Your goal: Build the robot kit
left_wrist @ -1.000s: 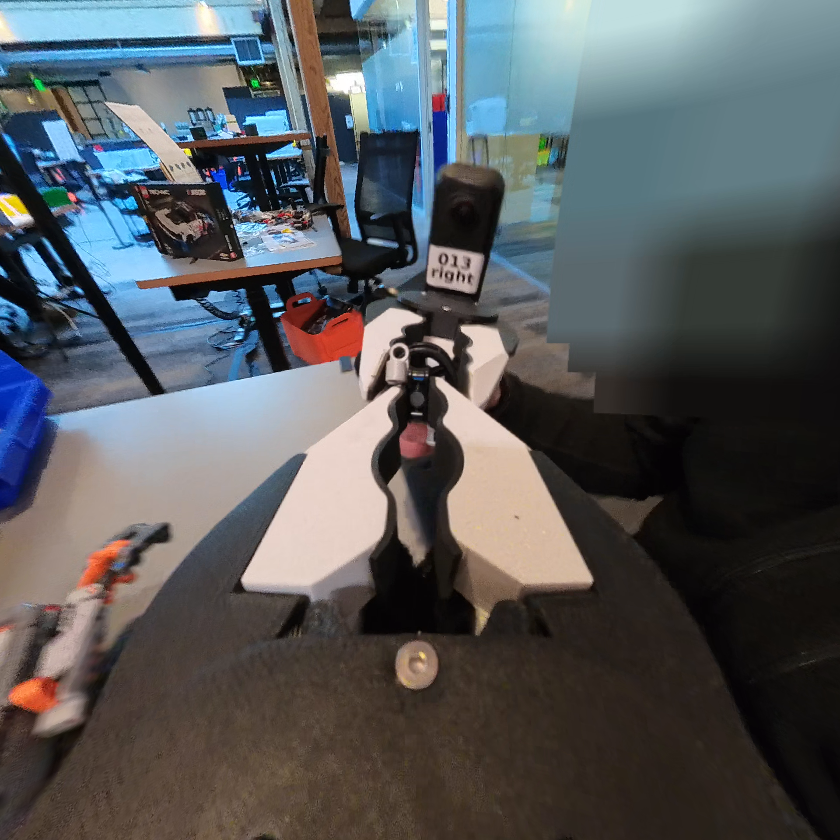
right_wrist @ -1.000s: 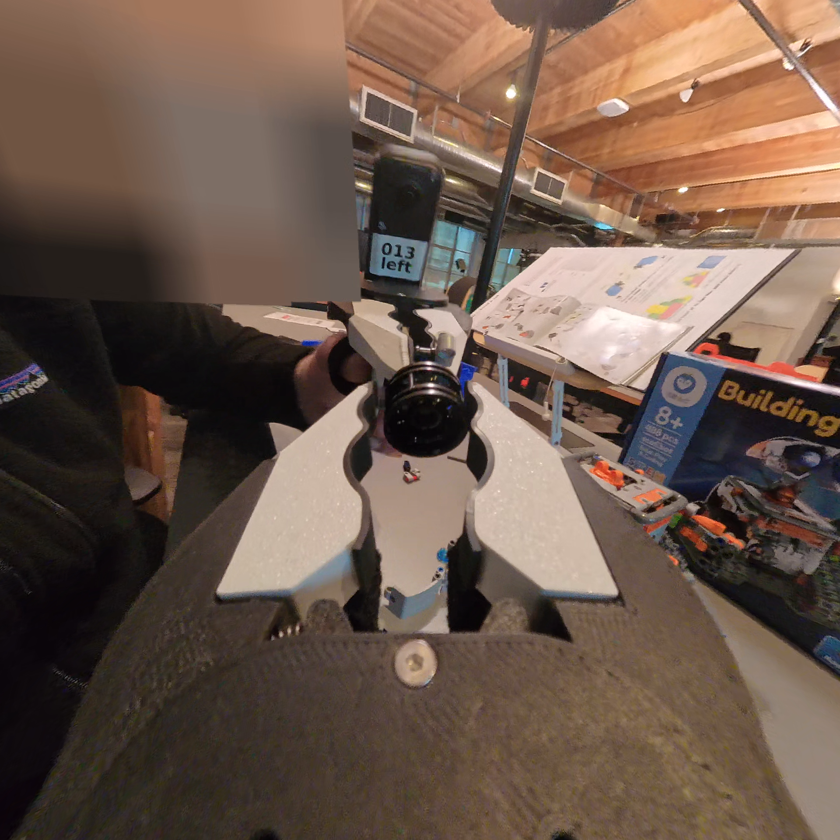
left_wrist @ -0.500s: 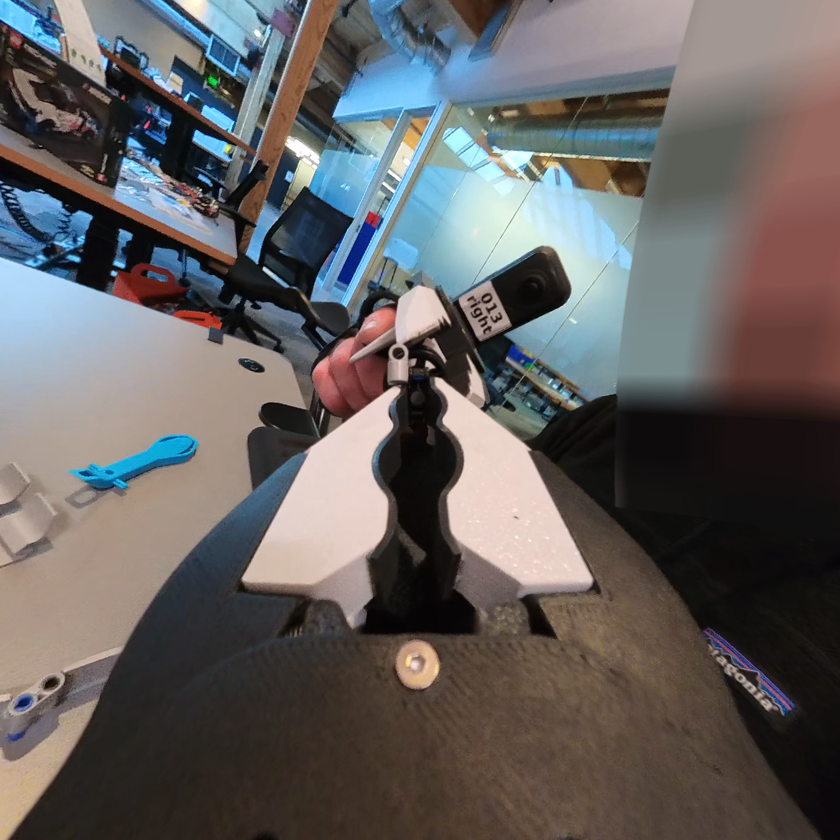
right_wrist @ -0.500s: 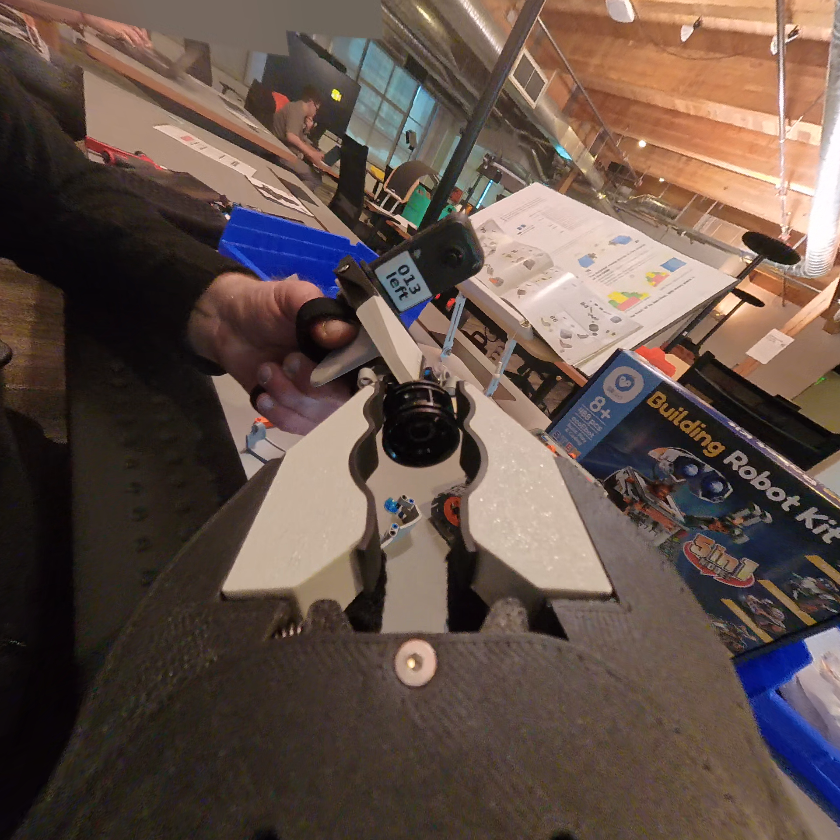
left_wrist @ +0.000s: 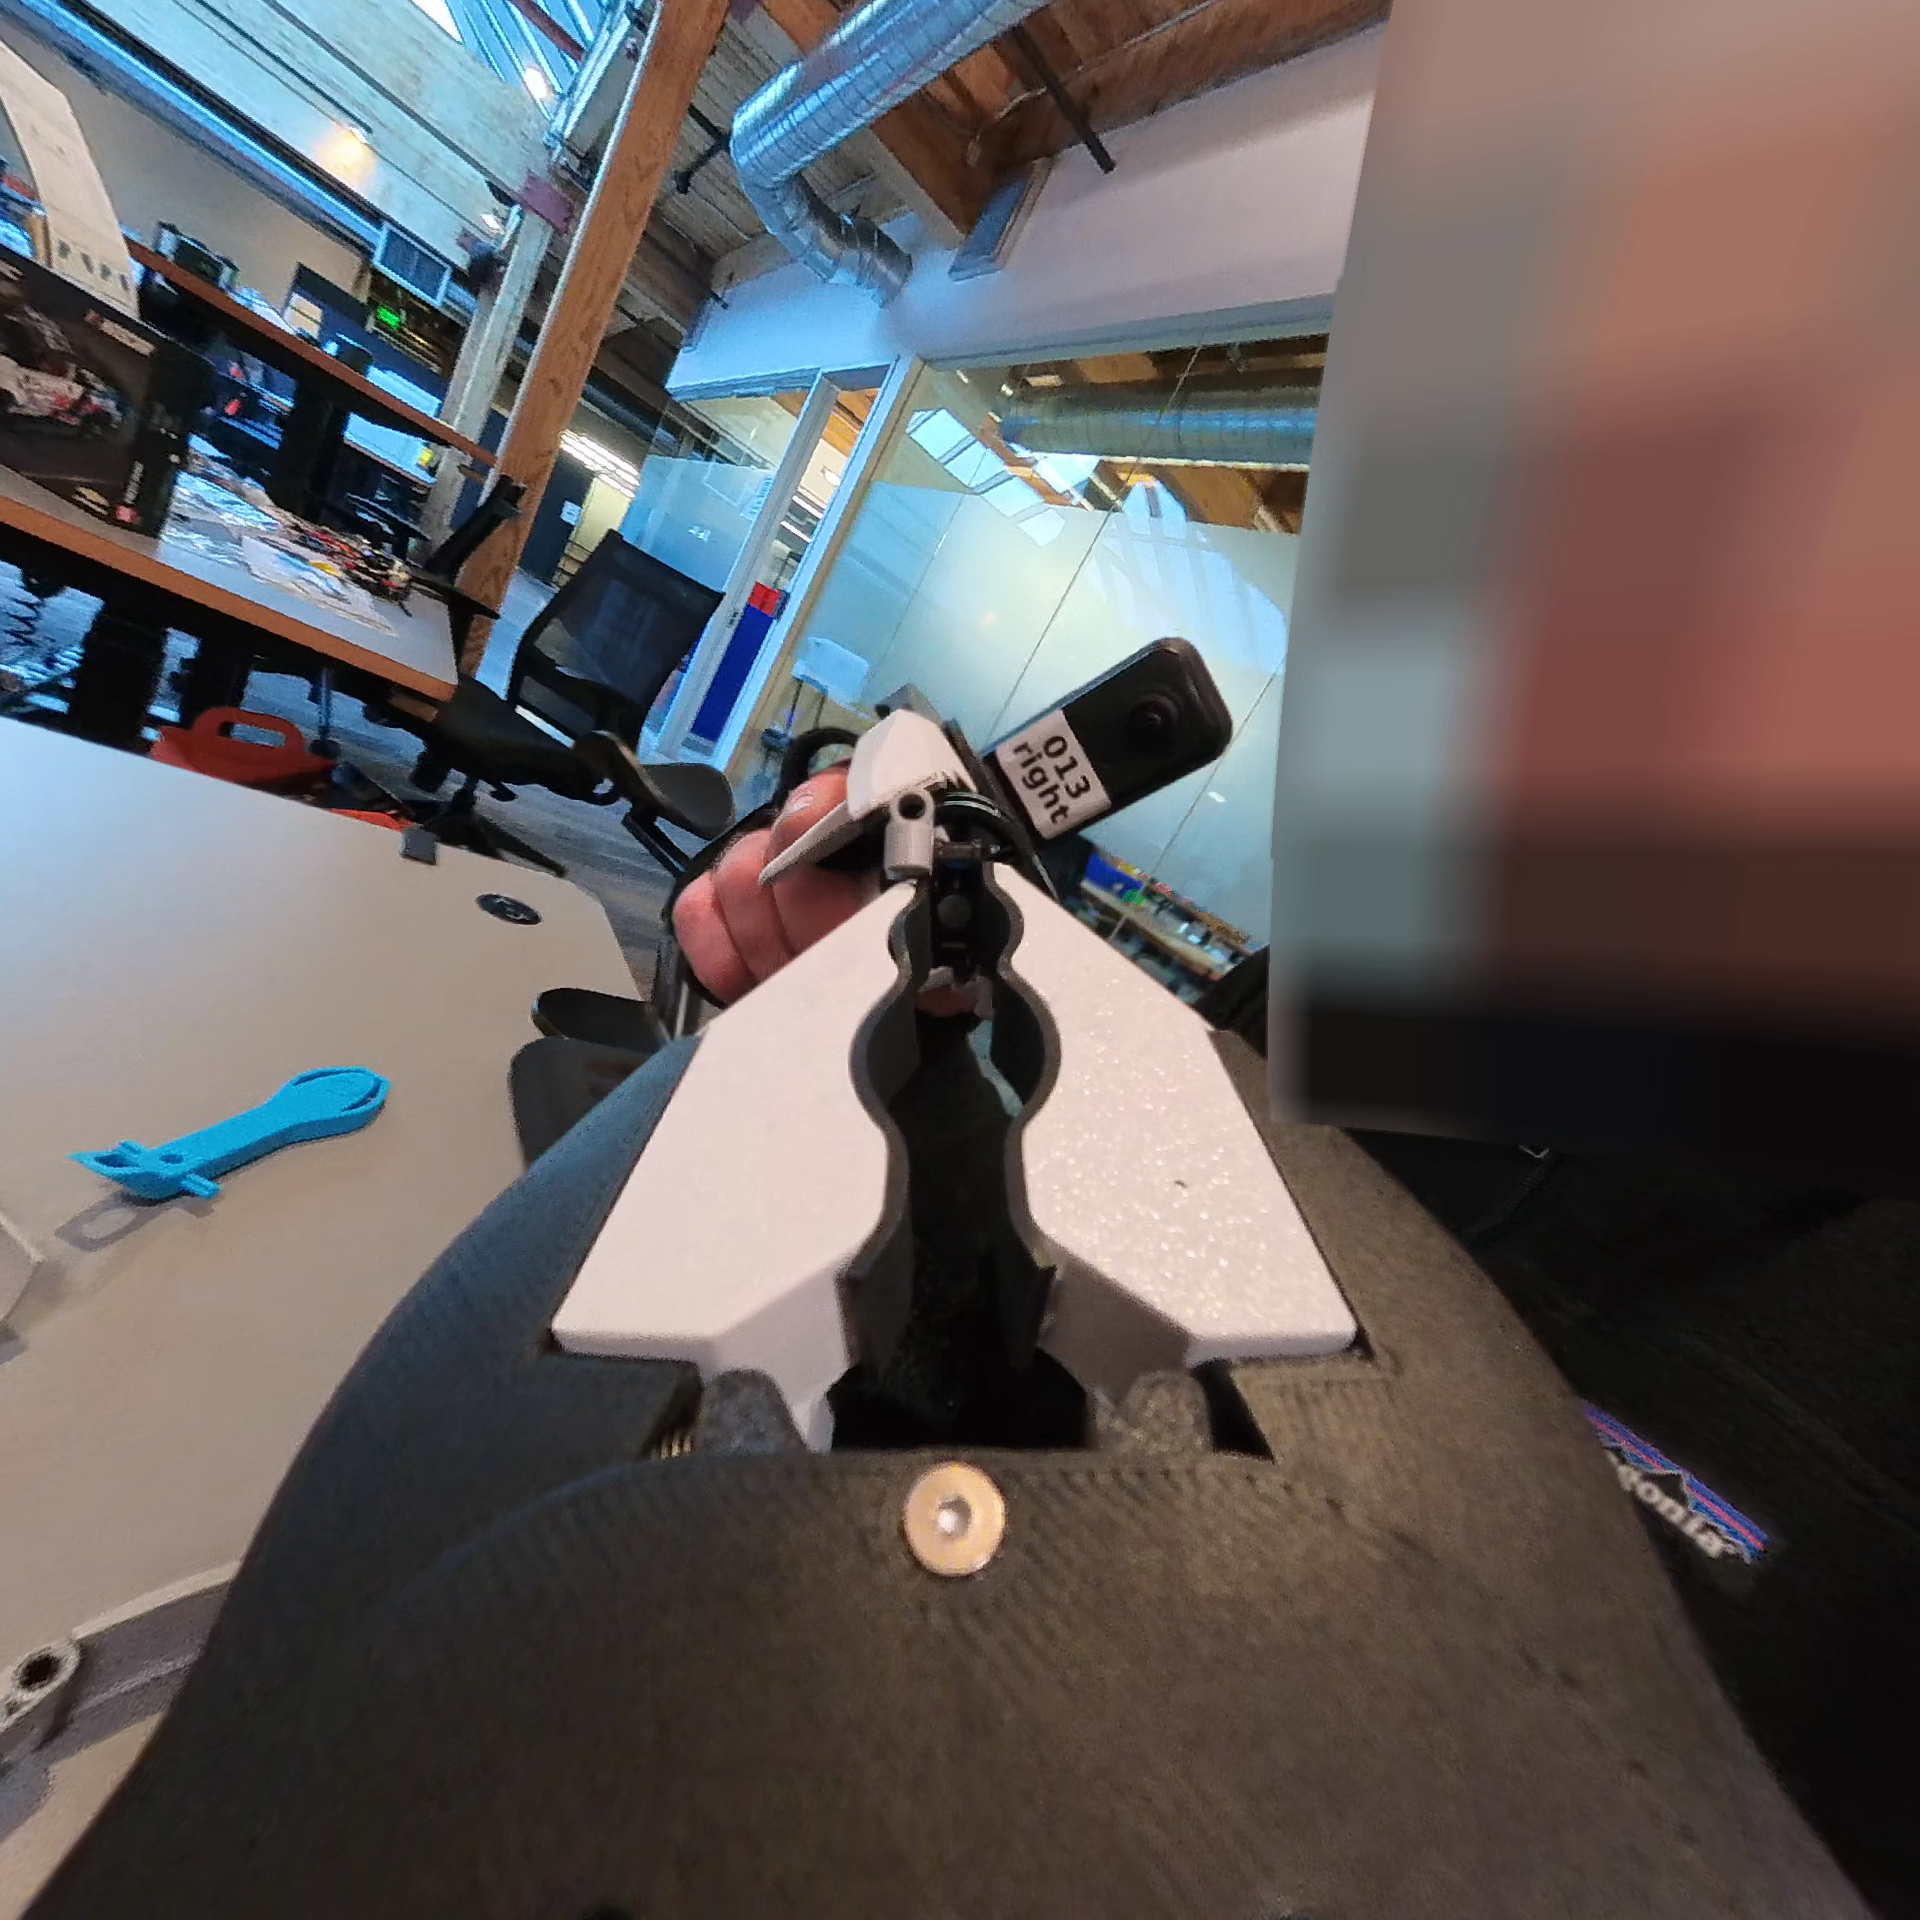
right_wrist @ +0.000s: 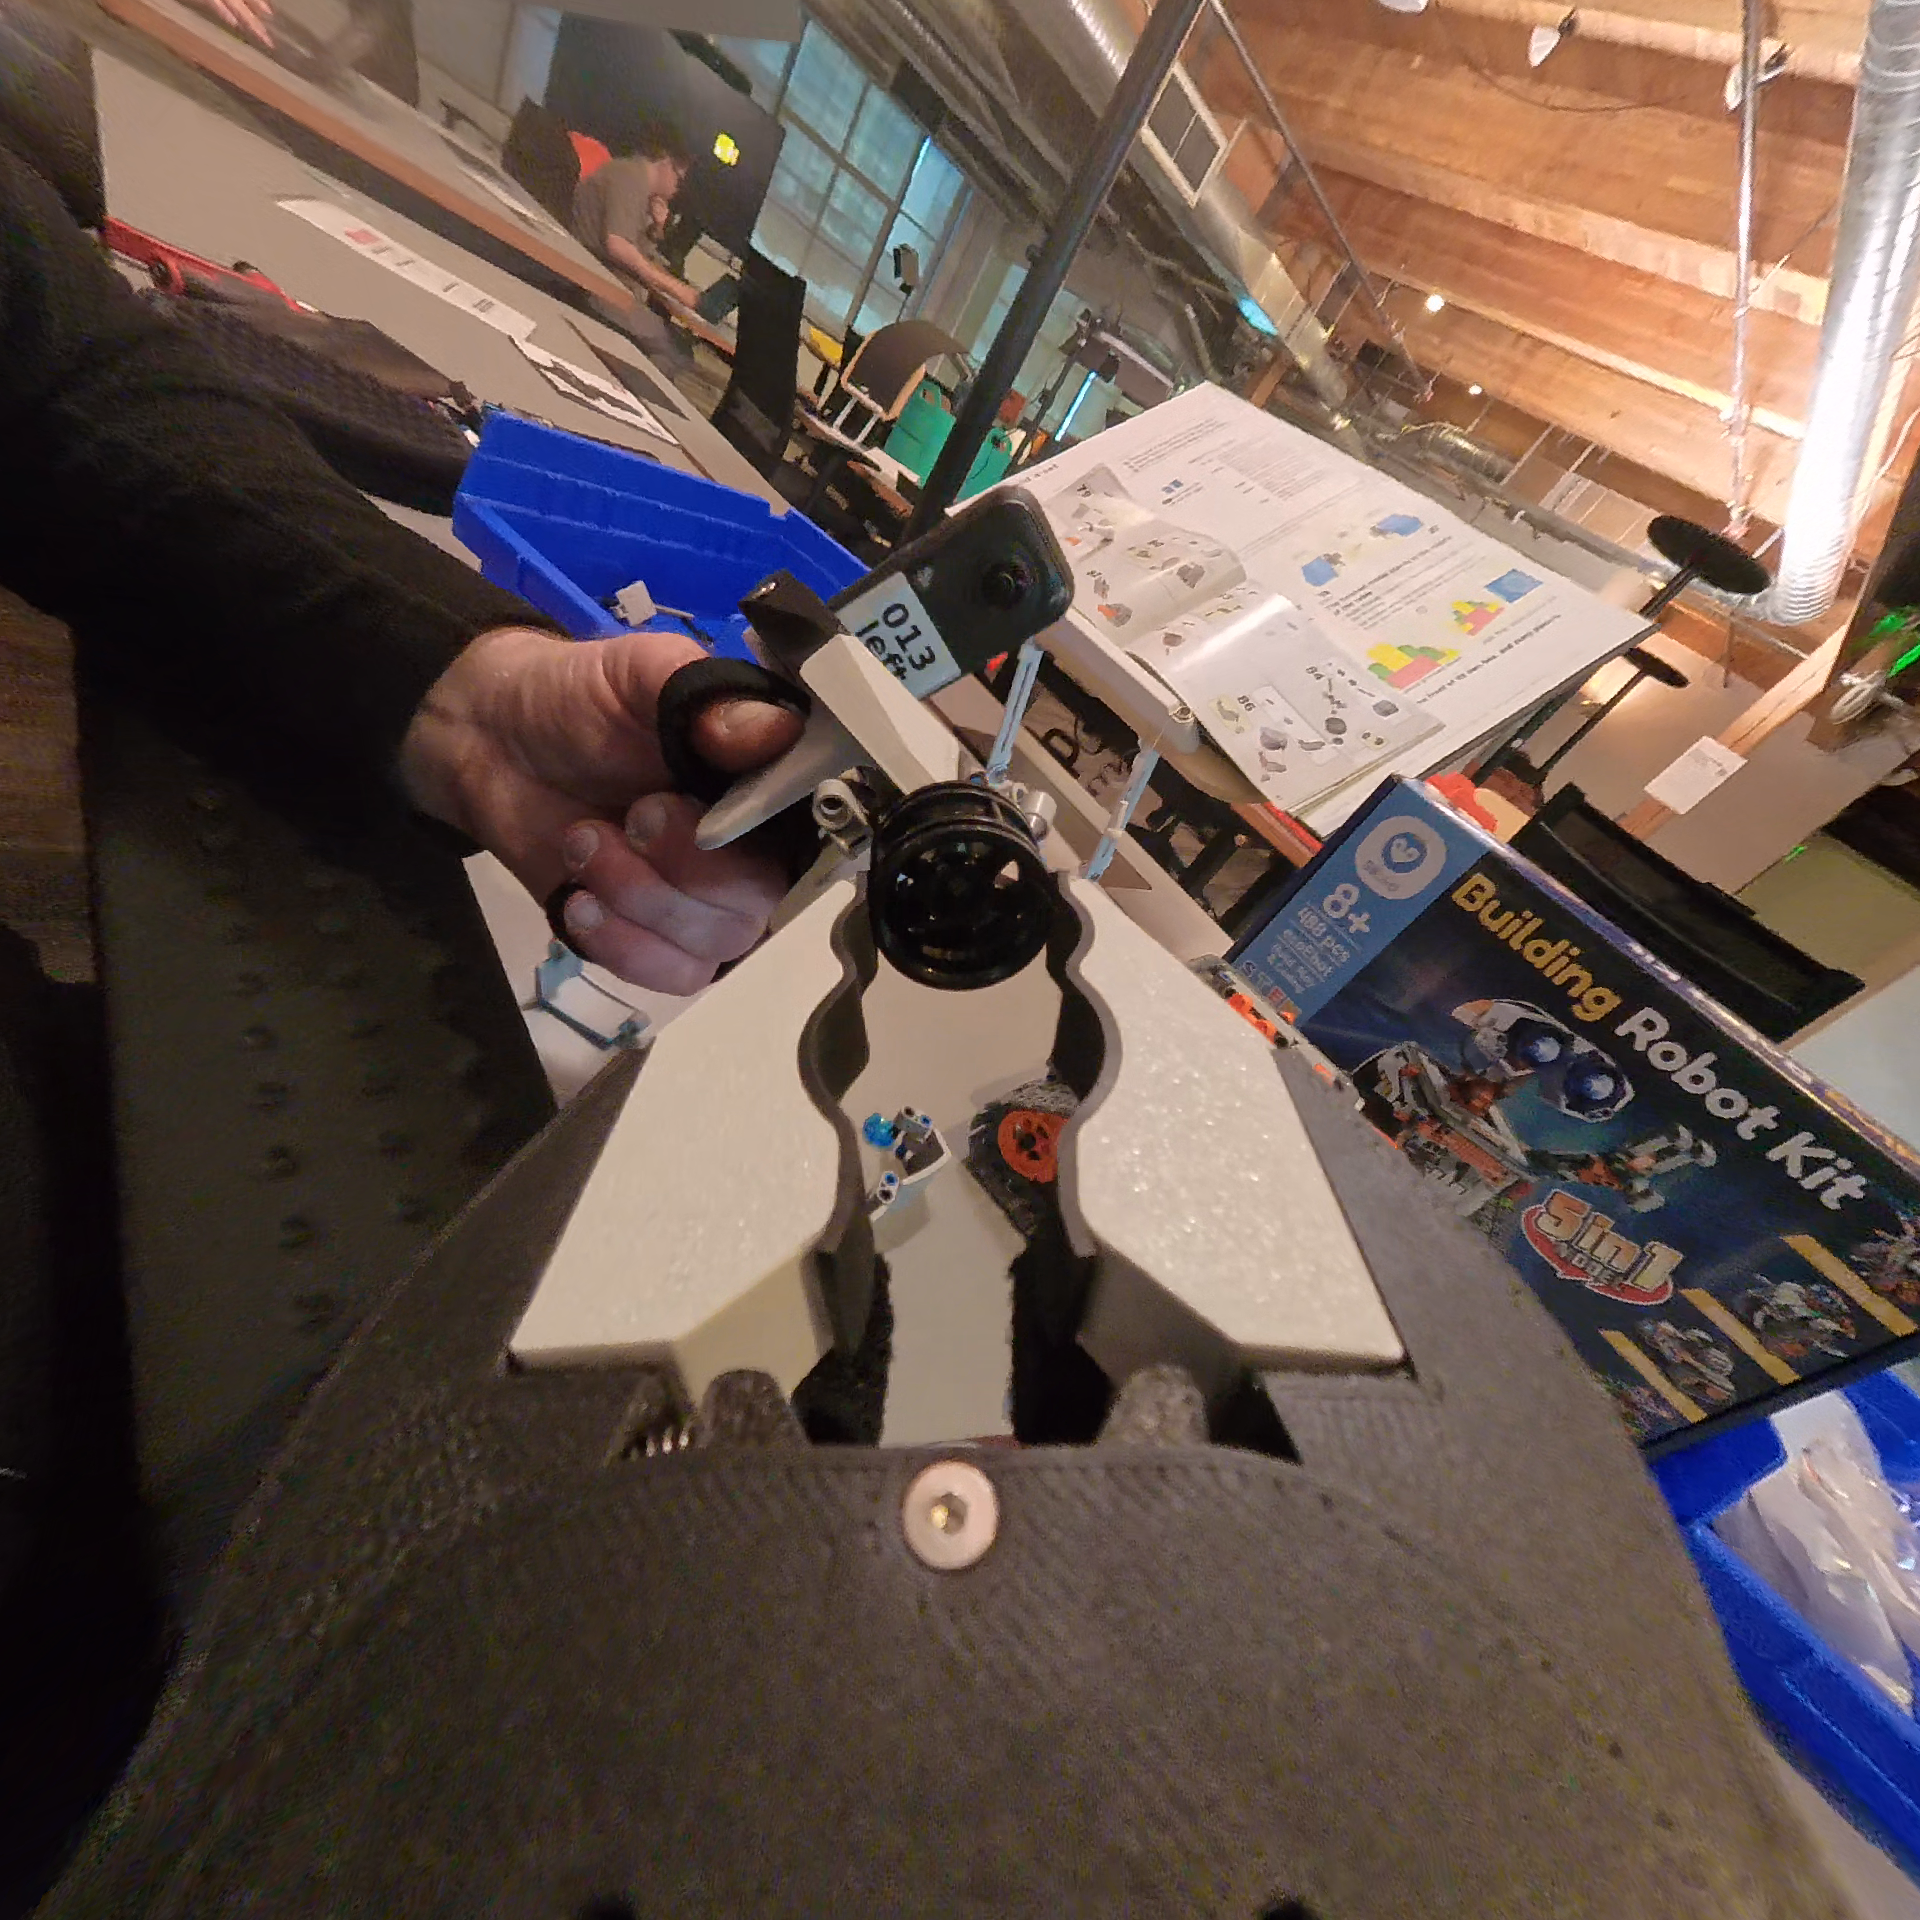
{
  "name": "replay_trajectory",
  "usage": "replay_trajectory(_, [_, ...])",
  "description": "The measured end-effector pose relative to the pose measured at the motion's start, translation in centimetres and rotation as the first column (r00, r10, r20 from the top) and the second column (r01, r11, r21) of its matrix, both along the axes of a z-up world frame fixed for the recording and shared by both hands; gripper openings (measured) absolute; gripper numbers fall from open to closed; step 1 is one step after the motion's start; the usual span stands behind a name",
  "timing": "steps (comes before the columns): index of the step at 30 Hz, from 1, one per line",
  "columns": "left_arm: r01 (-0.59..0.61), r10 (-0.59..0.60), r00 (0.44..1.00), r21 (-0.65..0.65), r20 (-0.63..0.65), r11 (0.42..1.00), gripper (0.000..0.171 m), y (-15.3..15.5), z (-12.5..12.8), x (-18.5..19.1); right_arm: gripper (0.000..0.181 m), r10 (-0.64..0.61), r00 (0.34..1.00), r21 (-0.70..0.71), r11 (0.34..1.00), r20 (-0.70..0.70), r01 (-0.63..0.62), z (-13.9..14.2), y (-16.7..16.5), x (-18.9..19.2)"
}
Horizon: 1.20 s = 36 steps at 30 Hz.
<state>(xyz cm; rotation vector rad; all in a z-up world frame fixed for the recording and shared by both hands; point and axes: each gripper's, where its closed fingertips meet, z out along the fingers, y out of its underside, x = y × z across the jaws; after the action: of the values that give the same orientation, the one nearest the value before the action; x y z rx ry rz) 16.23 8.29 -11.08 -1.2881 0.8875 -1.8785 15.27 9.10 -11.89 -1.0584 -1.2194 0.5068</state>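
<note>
The right gripper [right_wrist: 961,914] is pinching a black wheel [right_wrist: 958,906] at its fingertips, jaws part-spread around it. Facing it tip to tip, the left gripper [left_wrist: 951,909] is clamping, jaws almost together, on a thin dark piece [left_wrist: 951,914] with a grey connector [left_wrist: 907,831] at the top; whether that piece joins the wheel is unclear. Both are hanging above the table [left_wrist: 187,935], where a blue tool [left_wrist: 234,1132] is lying beside a kit box [right_wrist: 1621,1101].
</note>
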Motion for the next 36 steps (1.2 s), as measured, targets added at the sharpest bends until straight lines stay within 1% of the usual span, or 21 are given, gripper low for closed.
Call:
replay_trajectory(3, [-0.061, 0.063, 0.998, 0.07, -0.027, 0.996, 0.004, 0.3, 0.1, -0.2, 0.03, -0.048, 0.999, 0.043, 0.998, 0.002, 0.048, 0.0, 0.3, -0.1])
replay_trajectory(6, [-0.136, 0.14, 0.989, 0.086, -0.04, 0.987, 0.003, 0.8, 0.5, -0.3, 0.03, -0.095, 0.995, 0.063, 0.993, -0.028, 0.097, 0.2, 0.6, -0.1])
replay_trajectory(10, [-0.202, 0.204, 0.978, 0.046, -0.043, 0.978, 0.003, 1.7, 1.1, -0.8, 0.029, -0.213, 0.976, 0.118, 0.969, -0.039, 0.216, 0.6, 1.3, -0.4])
replay_trajectory(13, [-0.213, 0.216, 0.975, 0.044, -0.058, 0.976, 0.003, 2.2, 1.2, -1.1, 0.029, -0.256, 0.966, 0.15, 0.954, -0.035, 0.258, 0.6, 1.7, -0.7])
replay_trajectory(14, [-0.208, 0.212, 0.975, 0.057, -0.065, 0.976, 0.003, 2.2, 1.2, -1.1, 0.029, -0.238, 0.97, 0.139, 0.96, -0.037, 0.241, 0.7, 1.7, -0.8])
replay_trajectory(15, [-0.197, 0.201, 0.978, 0.067, -0.059, 0.978, 0.003, 2.1, 1.3, -1.2, 0.029, -0.186, 0.981, 0.094, 0.977, -0.057, 0.191, 0.8, 1.5, -0.9])
replay_trajectory(17, [-0.194, 0.2, 0.978, 0.095, -0.057, 0.976, 0.003, 1.8, 1.7, -1.1, 0.029, -0.047, 0.987, -0.044, 0.998, -0.151, 0.041, 1.3, 1.1, -0.9])
replay_trajectory(20, [-0.202, 0.213, 0.974, 0.131, -0.076, 0.971, 0.002, 2.0, 1.7, -1.3, 0.029, 0.047, 0.973, -0.136, 0.988, -0.228, -0.079, 1.3, 1.3, -1.1])
replay_trajectory(21, [-0.204, 0.214, 0.974, 0.123, -0.076, 0.971, 0.002, 2.1, 1.7, -1.4, 0.029, 0.08, 0.963, -0.168, 0.978, -0.257, -0.126, 1.3, 1.4, -1.2])
replay_trajectory(23, [-0.222, 0.24, 0.966, 0.171, -0.092, 0.96, 0.002, 2.3, 1.7, -1.5, 0.028, 0.15, 0.933, -0.238, 0.942, -0.327, -0.235, 1.4, 1.5, -1.3])
replay_trajectory(24, [-0.22, 0.237, 0.966, 0.16, -0.099, 0.962, 0.001, 2.4, 1.6, -1.5, 0.029, 0.169, 0.924, -0.255, 0.93, -0.344, -0.265, 1.2, 1.6, -1.3])
replay_trajectory(27, [-0.214, 0.23, 0.967, 0.139, -0.11, 0.967, 0.001, 2.7, 1.1, -1.5, 0.028, 0.193, 0.913, -0.279, 0.912, -0.359, -0.302, 0.9, 1.9, -1.1])
replay_trajectory(28, [-0.226, 0.246, 0.962, 0.158, -0.121, 0.961, 0.001, 2.9, 0.8, -1.5, 0.029, 0.193, 0.913, -0.287, 0.908, -0.358, -0.304, 0.6, 2.1, -1.1])
replay_trajectory(29, [-0.24, 0.252, 0.963, 0.118, -0.099, 0.964, 0.004, 3.4, 1.0, -2.0, 0.03, 0.202, 0.898, -0.286, 0.901, -0.391, -0.327, 0.8, 2.1, -0.6])
replay_trajectory(30, [-0.362, 0.362, 0.931, -0.009, 0.039, 0.932, 0.003, 6.4, 3.2, -5.6, 0.029, 0.203, 0.831, -0.277, 0.879, -0.517, -0.387, 2.1, 2.6, 2.1])
replay_trajectory(31, [-0.479, 0.483, 0.871, -0.07, 0.091, 0.875, 0.003, 9.6, 4.3, -10.2, 0.027, 0.148, 0.773, -0.288, 0.871, -0.616, -0.397, 2.7, 4.2, 5.5])
replay_trajectory(32, [-0.558, 0.561, 0.82, -0.059, 0.11, 0.828, 0.001, 10.7, 4.6, -12.4, 0.028, 0.115, 0.789, -0.321, 0.871, -0.603, -0.372, 2.0, 5.1, 6.3])
replay_trajectory(33, [-0.524, 0.524, 0.851, 0.059, 0.026, 0.85, 0.004, 9.2, 3.3, -9.4, 0.029, 0.136, 0.854, -0.308, 0.894, -0.503, -0.324, 1.2, 4.4, 4.5])
replay_trajectory(34, [-0.443, 0.451, 0.892, 0.132, -0.035, 0.887, 0.004, 7.3, 2.1, -6.2, 0.03, 0.143, 0.899, -0.28, 0.92, -0.415, -0.275, 0.7, 3.8, 2.7])
replay_trajectory(35, [-0.401, 0.414, 0.908, 0.153, -0.061, 0.903, 0.004, 6.7, 1.6, -5.0, 0.03, 0.128, 0.911, -0.291, 0.922, -0.392, -0.254, 0.3, 4.2, 2.2])
replay_trajectory(36, [-0.424, 0.437, 0.897, 0.155, -0.063, 0.892, 0.004, 7.6, 1.8, -5.7, 0.03, 0.113, 0.906, -0.339, 0.902, -0.408, -0.266, 0.0, 4.9, 2.7])
